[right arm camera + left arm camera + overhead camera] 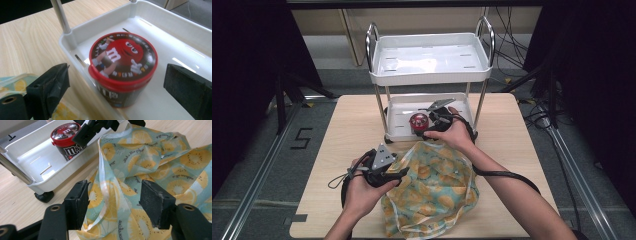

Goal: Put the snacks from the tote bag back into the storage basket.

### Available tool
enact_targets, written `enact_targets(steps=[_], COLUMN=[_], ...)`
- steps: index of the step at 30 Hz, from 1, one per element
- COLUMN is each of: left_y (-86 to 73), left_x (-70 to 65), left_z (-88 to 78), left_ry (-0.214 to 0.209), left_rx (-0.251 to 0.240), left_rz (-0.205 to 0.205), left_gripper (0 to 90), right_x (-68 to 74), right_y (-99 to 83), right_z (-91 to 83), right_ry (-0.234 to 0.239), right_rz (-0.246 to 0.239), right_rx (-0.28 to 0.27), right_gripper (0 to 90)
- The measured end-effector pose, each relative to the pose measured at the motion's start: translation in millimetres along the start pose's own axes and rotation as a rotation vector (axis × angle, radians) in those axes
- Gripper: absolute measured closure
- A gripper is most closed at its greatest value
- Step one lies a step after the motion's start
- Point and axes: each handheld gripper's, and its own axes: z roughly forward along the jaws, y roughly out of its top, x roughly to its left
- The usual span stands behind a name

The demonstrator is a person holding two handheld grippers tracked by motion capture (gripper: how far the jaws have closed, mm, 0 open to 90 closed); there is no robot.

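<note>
Where the pale wooden table point(337, 150) sits on a grey floor, dark curtains close in the room at left and right, cables trail on the floor at the far right, and a black "5" point(302, 138) is marked on the floor to the table's left. At the far middle of the table stands a small white two-tier cart point(430, 75) with chrome posts and black castors (its upper tray looks bare and glossy). On the lower tray point(175, 32), toward its left near corner, stands a dark M&M's tub point(123, 67) with a red lid showing the red candy character.

Near of the cart lies a crumpled cloth bag point(437, 190) in teal with yellow citrus slices, reaching from just beside the cart's near edge to the table's near edge.

In the high view the left gripper point(398, 174) is at the bag's left edge; in the left gripper view its jaws stand apart, with the bag's fabric and a pale ribbon-like hem point(103, 187) between them, not pinched. The right gripper point(424, 131) reaches over the lower tray's near rim; in the right gripper view its jaws are spread wide on either side of the tub, clear of its sides
</note>
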Motion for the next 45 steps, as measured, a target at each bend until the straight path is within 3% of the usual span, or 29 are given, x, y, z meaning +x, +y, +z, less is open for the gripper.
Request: enact_targets(steps=[1, 2, 3, 4, 5, 6, 9, 12, 15, 18, 20, 21, 23, 24, 25, 27, 29, 31, 32, 34, 35, 37, 38, 41, 45], left_y=[-0.1, -0.1, -0.3, -0.6, -0.6, -0.9, -1.5, -2.1, -2.2, -2.7, -3.0, -3.0, -3.2, -3.1, -3.6, -3.7, -3.8, -4.4, -4.9, -5.3, -5.7, -5.9, -6.4, -8.3, -8.3], left_x=[-0.2, -0.2, -0.3, -0.5, -0.5, -0.3, 0.0, 0.4, 1.8, 1.5, 0.9, 1.1, 1.2, 2.1, 1.0, 1.3, 1.4, 0.9, 1.6, 1.4, 1.3, 1.7, 1.8, 1.7, 3.1], left_z=[0.1, 0.1, 0.2, 0.3, 0.3, 0.2, 0.5, 0.3, -0.4, -0.4, -0.3, -0.3, -0.3, -0.2, 0.1, 0.2, 0.2, 0.6, 1.1, 1.4, 1.5, 1.7, 2.0, 3.1, 2.9], left_ry=[0.0, 0.0, 0.0, 0.002, 0.002, 0.006, 0.0, 0.003, 0.001, 0.002, 0.005, 0.005, 0.003, 0.002, 0.003, 0.001, 0.001, 0.007, 0.004, 0.002, 0.004, 0.0, -0.005, -0.002, -0.005], left_rx=[-0.001, -0.001, -0.001, -0.003, -0.003, -0.001, -0.001, 0.0, 0.001, -0.001, -0.002, -0.002, 0.0, 0.002, 0.002, 0.002, 0.002, 0.0, 0.0, 0.0, 0.001, 0.001, -0.003, -0.008, -0.004], left_rz=[-0.001, -0.001, -0.002, -0.004, -0.004, -0.002, 0.001, 0.0, 0.014, 0.002, -0.009, -0.003, -0.001, 0.013, -0.005, -0.001, -0.001, -0.011, -0.002, -0.005, -0.004, 0.002, -0.002, -0.026, -0.008], left_gripper=[39.2, 39.2, 39.2, 39.1, 39.1, 39.1, 39.0, 39.0, 39.0, 39.0, 39.0, 39.0, 38.9, 38.9, 38.9, 38.9, 38.9, 38.9, 38.9, 38.8, 38.8, 38.7, 38.7, 38.6, 38.4], right_x=[1.2, 1.2, 0.2, -0.4, -0.9, -0.2, -0.7, -1.3, 0.5, 2.0, 1.1, 2.8, 2.2, 2.5, 3.5, 2.1, 3.5, 2.3, 4.6, 4.6, 2.5, 3.2, 4.8, 5.7, 8.3], right_y=[-0.9, -0.9, -1.9, -3.0, -3.5, -3.9, -5.5, -7.5, -9.6, -12.0, -13.1, -14.1, -16.9, -17.4, -18.3, -19.8, -21.9, -22.7, -25.6, -26.8, -28.7, -29.6, -30.9, -36.4, -43.4], right_z=[-2.8, -2.8, -2.7, -6.1, -6.5, -9.7, -15.2, -20.7, -27.3, -32.2, -32.3, -34.7, -38.1, -39.9, -40.7, -43.6, -45.9, -47.1, -49.9, -50.9, -53.8, -54.6, -56.9, -64.7, -71.8], right_ry=[0.03, 0.03, -0.003, 0.039, 0.021, 0.048, 0.054, 0.029, 0.046, 0.057, 0.031, 0.059, 0.038, 0.06, 0.063, 0.044, 0.064, 0.058, 0.051, 0.052, 0.057, 0.053, 0.051, 0.054, 0.051], right_rz=[0.008, 0.008, 0.001, -0.033, -0.049, -0.023, -0.019, -0.043, -0.03, -0.023, -0.037, -0.019, -0.027, -0.02, -0.013, -0.031, -0.008, -0.035, -0.012, -0.018, -0.058, -0.052, -0.03, -0.028, -0.012], right_rx=[-0.006, -0.006, -0.01, -0.04, -0.048, -0.046, -0.057, -0.059, -0.058, -0.07, -0.077, -0.078, -0.071, -0.079, -0.083, -0.076, -0.091, -0.094, -0.093, -0.099, -0.104, -0.108, -0.112, -0.116, -0.132], right_gripper=[7.0, 7.0, 7.0, 6.9, 7.0, 7.1, 7.3, 7.7, 7.9, 8.0, 8.0, 8.0, 8.0, 8.0, 8.0, 8.0, 8.0, 8.0, 8.2, 8.3, 8.5, 8.6, 8.8, 9.1, 9.7])
